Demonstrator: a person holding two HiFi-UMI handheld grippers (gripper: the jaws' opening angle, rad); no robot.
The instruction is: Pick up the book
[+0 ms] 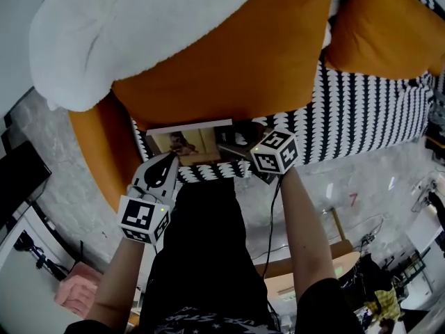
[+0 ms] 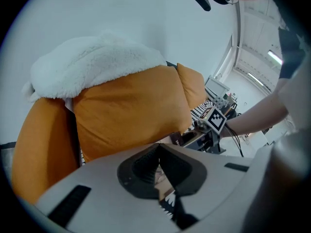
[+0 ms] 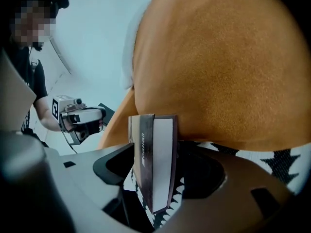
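Brown book (image 3: pixel 144 152) clamped in right gripper (image 3: pixel 158 157); left gripper (image 2: pixel 158 152) closed.

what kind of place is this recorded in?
Probably a living-room corner staged inside a lab or studio: orange cushions and a white fleecy throw on a black-and-white patterned sofa cover, with equipment stands on the grey floor at right.
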